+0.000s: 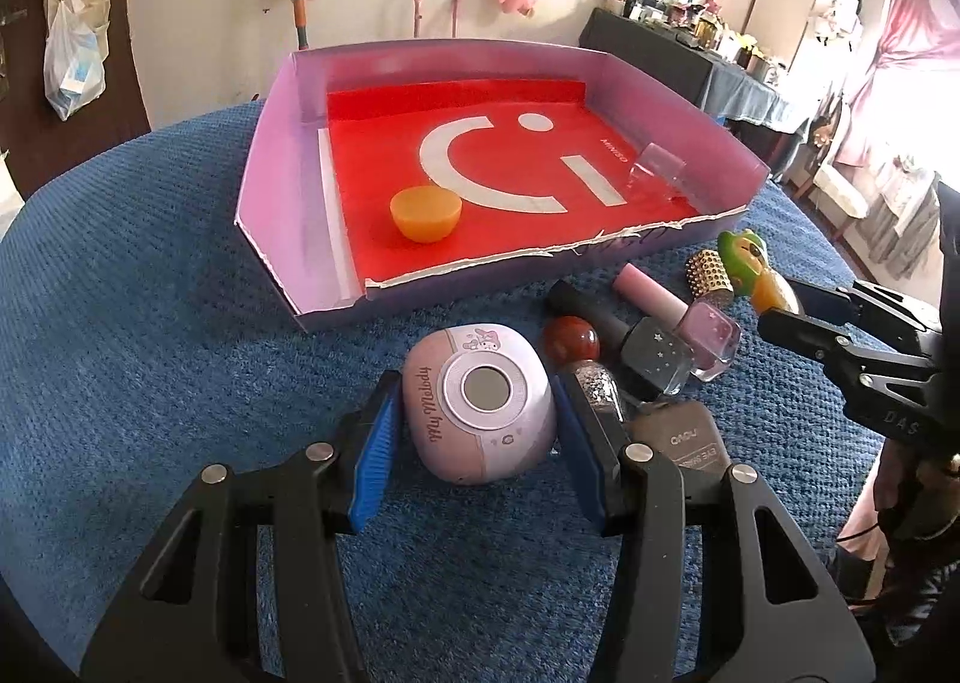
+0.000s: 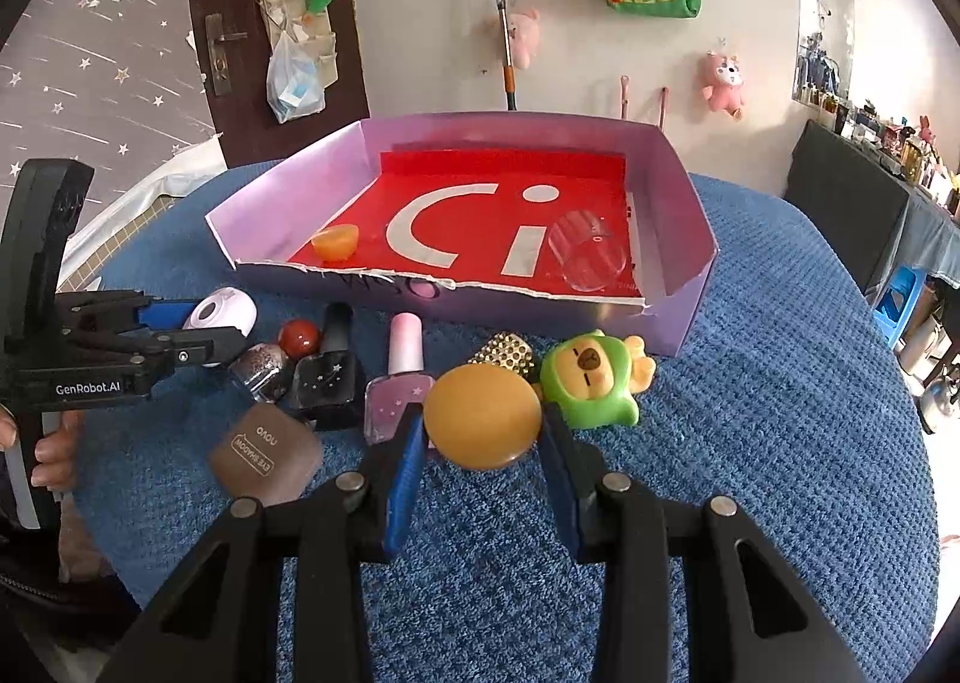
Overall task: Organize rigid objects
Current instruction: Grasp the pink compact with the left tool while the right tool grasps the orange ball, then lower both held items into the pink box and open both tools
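gripping pink speaker (image 1: 480,401), apparently orange dome (image 2: 483,416)

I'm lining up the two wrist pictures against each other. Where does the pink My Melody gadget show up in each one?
Left wrist view: the My Melody gadget sits low in the centre, between the left tool's blue pads.
Right wrist view: the gadget is small at the left edge, partly hidden behind the left tool.
Shared landmark: the purple tray with the red liner, behind the gadget in both.
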Motion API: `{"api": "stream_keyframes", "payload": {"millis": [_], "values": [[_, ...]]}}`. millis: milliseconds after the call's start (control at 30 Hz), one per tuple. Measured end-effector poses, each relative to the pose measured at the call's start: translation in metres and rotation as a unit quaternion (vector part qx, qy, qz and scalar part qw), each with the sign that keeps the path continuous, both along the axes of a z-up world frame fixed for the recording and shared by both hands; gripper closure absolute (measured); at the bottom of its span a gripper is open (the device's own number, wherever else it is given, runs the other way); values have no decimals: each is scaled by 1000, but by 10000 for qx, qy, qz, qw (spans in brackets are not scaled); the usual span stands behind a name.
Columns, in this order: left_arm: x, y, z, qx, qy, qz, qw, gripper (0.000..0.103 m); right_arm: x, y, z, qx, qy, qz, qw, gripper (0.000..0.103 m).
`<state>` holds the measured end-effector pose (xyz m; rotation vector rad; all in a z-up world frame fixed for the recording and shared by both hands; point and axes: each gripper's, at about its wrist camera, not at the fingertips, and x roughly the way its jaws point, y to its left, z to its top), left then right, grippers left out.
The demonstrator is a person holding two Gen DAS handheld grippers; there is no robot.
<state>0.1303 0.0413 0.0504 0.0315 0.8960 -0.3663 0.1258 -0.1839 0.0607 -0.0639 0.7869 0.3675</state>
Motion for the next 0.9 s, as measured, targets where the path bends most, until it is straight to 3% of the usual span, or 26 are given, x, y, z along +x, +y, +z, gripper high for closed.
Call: {"api": "stream_keyframes", "payload": {"millis": [500,900], "values": [[-1,-5,14,-58,-76,-86,9999,55,2,0,5,59,-37,17,10000,63],[47,-34,37,-34,6,-526,9986,55,48,18,33,-78,-176,500,9986,63]]}}
